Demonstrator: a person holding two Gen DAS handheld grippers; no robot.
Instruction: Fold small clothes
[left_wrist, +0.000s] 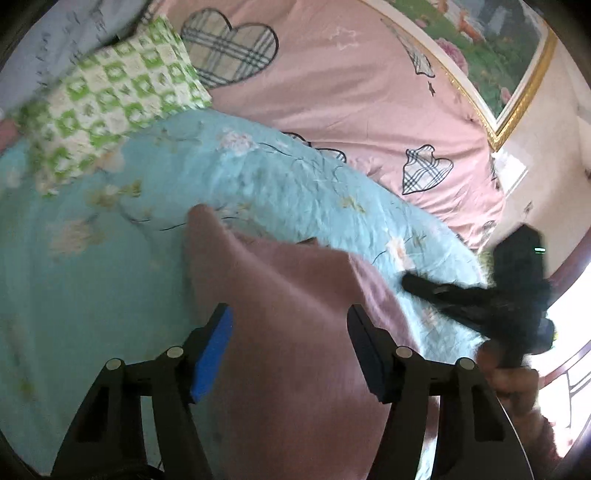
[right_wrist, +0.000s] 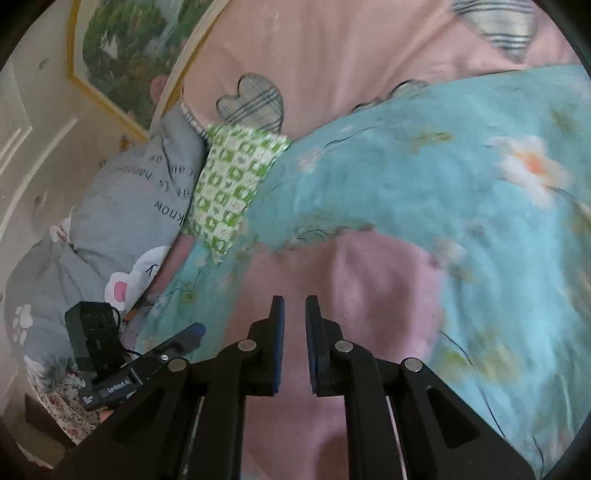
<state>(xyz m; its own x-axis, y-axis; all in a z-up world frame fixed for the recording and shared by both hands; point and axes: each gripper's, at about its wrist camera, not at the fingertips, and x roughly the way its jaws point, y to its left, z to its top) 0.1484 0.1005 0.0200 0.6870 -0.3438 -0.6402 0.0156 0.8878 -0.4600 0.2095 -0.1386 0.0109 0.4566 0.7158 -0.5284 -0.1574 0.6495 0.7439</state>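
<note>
- Pink garment lay flat on the light blue floral quilt of the bed; in the left wrist view its long axis ran from the near edge up toward a corner pointing at the pillows.
- Left tongs stood apart above the cloth with nothing pinched between the pads.
- Right tongs stood nearly together, a narrow gap between the pads, over the garment; no cloth was visibly gripped.
- Bare quilt spread wide on both sides of the garment, giving free room.
- Green checked pillow and grey printed pillow lay beyond the garment, well apart from it.
- Pink sheet with plaid hearts lay past the quilt, a framed picture behind it.
</note>
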